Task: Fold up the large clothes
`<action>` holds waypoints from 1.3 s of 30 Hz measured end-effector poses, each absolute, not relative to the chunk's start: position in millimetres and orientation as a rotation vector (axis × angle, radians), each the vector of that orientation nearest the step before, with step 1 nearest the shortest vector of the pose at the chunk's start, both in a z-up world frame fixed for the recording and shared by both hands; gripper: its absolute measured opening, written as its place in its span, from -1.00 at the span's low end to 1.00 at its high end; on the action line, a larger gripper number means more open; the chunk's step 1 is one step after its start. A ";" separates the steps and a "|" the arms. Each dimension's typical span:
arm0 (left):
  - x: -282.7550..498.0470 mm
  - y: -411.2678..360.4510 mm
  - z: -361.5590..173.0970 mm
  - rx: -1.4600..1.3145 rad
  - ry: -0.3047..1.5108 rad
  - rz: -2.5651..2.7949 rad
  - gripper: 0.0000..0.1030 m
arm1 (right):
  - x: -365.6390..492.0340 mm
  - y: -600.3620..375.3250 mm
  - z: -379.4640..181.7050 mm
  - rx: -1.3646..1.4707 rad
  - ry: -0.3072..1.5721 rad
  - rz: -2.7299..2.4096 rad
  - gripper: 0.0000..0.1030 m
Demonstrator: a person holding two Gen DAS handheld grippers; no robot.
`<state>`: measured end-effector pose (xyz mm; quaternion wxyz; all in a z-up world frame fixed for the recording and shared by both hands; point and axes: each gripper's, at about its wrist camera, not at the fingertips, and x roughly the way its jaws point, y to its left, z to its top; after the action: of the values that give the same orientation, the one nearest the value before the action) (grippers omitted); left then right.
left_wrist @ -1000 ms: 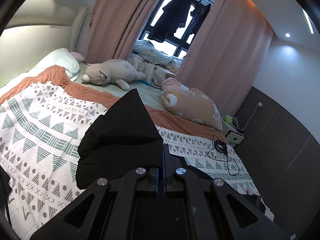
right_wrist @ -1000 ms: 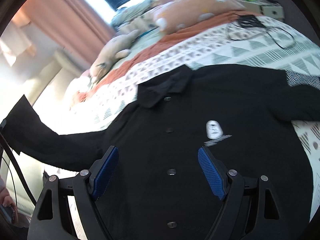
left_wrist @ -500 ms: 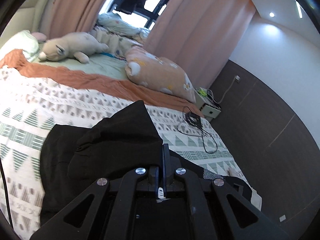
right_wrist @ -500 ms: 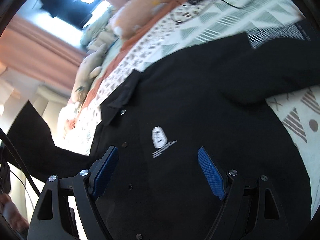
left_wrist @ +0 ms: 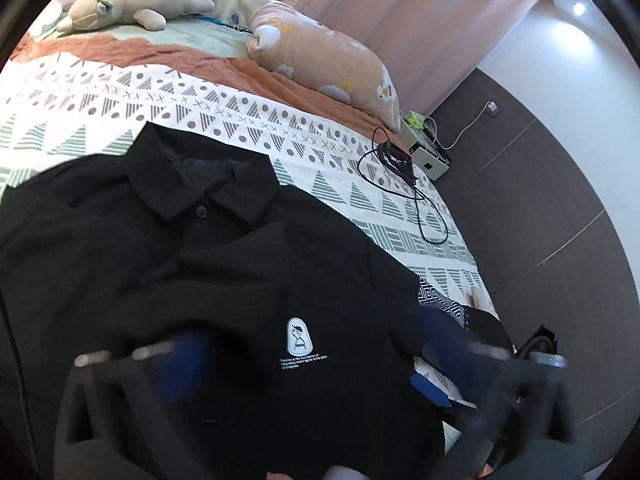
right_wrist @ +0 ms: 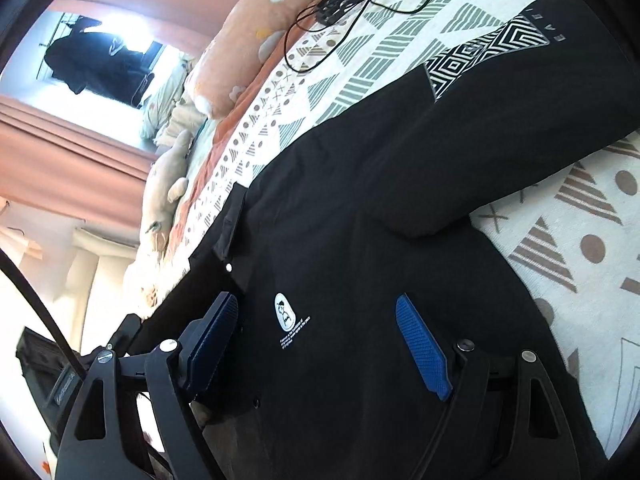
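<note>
A black button-up shirt lies front-up on the patterned bedspread, with its collar toward the pillows and a white chest logo. One sleeve lies folded over the shirt's front. My left gripper hovers low over the chest, blurred. Its jaws are opening wide and no cloth is between them. In the right wrist view, my right gripper stands open just over the same shirt, its blue pads either side of the logo, gripping nothing. The other sleeve stretches off to the right.
A black charger with a looped cable lies on the bedspread past the shirt. A peach pillow and a plush toy lie at the head of the bed. A bedside box stands by the dark wall.
The left gripper, shut on the black sleeve, carried it across and down over the shirt, then spread its jaws and let go. The right gripper rolled and moved in over the chest.
</note>
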<state>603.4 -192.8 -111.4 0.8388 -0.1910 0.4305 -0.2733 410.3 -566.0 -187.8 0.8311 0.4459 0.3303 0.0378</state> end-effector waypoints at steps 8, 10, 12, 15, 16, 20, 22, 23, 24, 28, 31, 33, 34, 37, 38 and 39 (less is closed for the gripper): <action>567.3 -147.4 -103.4 -0.435 0.842 -0.476 1.00 | 409.5 -557.6 -186.5 0.903 0.705 0.096 0.56; 556.0 -127.7 -98.6 -0.427 0.824 -0.428 1.00 | 411.3 -548.9 -182.7 0.872 0.709 0.117 0.56; 545.8 -107.1 -95.6 -0.428 0.807 -0.377 1.00 | 412.1 -537.9 -177.1 0.832 0.708 0.141 0.56; 537.4 -72.9 -93.0 -0.454 0.804 -0.290 1.00 | 413.2 -524.6 -170.2 0.778 0.706 0.155 0.56; 535.4 -63.5 -92.3 -0.467 0.795 -0.268 1.00 | 413.7 -518.4 -167.5 0.753 0.705 0.159 0.56; 530.2 -31.7 -95.6 -0.467 0.758 -0.192 1.00 | 419.5 -488.5 -159.1 0.634 0.711 0.172 0.56; 532.4 -17.9 -101.8 -0.490 0.764 -0.179 1.00 | 423.7 -467.9 -156.8 0.547 0.733 0.165 0.56; 531.9 -10.0 -104.5 -0.506 0.759 -0.170 1.00 | 424.5 -454.6 -154.9 0.500 0.739 0.161 0.56; 530.9 -2.6 -106.9 -0.521 0.754 -0.157 1.00 | 426.3 -441.0 -154.2 0.447 0.746 0.156 0.57; 524.6 23.5 -112.4 -0.553 0.735 -0.103 1.00 | 432.6 -400.2 -152.3 0.287 0.772 0.122 0.56; 523.6 35.0 -116.8 -0.561 0.746 -0.052 1.00 | 438.0 -373.6 -152.6 0.204 0.789 0.106 0.56; 523.3 40.7 -120.8 -0.588 0.749 -0.061 1.00 | 443.5 -355.6 -157.0 0.147 0.809 0.101 0.56; 523.6 42.2 -121.8 -0.603 0.750 -0.072 1.00 | 444.6 -345.8 -160.2 0.117 0.821 0.093 0.56; 522.8 42.7 -119.9 -0.611 0.740 -0.093 1.00 | 448.8 -321.7 -171.9 -0.002 0.859 0.043 0.56; 522.4 42.5 -118.7 -0.609 0.738 -0.095 1.00 | 451.3 -316.2 -175.4 -0.036 0.863 0.031 0.56; 522.0 42.8 -117.7 -0.610 0.734 -0.097 1.00 | 453.4 -314.0 -177.0 -0.052 0.866 0.010 0.56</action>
<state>522.0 42.8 -117.7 0.8872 -0.2932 0.3532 -0.0465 453.4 -314.1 -177.0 0.9073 -0.0250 0.4197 0.0050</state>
